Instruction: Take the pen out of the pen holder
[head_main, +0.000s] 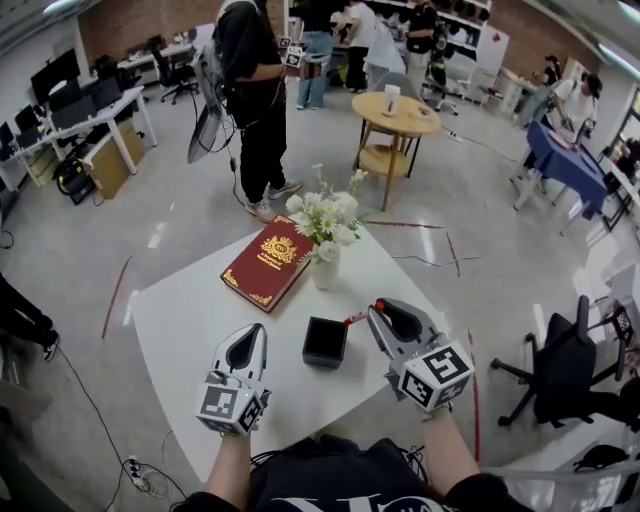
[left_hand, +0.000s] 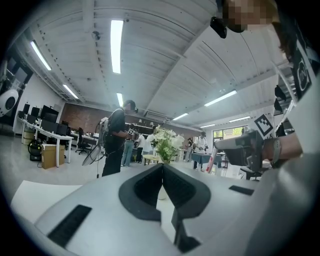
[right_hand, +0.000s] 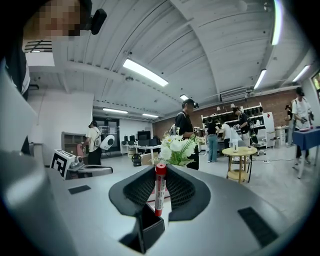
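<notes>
Red-capped pen (right_hand: 160, 190) pinched upright in the right tool (head_main: 379, 314), likely for a straight lift off the black pen holder (head_main: 325, 341); left tool (head_main: 256, 332), jaws together, idles.

Grey left claw (head_main: 257, 329), grey right claw (head_main: 373, 312), black-and-white marker cubes (head_main: 437, 375), black printed shirt (head_main: 330, 482)

A large open room with a grey floor (head_main: 180, 200), a brick wall (head_main: 140, 25) at the far end and a white ribbed ceiling (right_hand: 210, 45) with long strip lights (left_hand: 116, 45). Desks (head_main: 110, 105) stand left, a round wooden table (head_main: 397, 118) centre, a blue table (head_main: 560, 160) right.
</notes>
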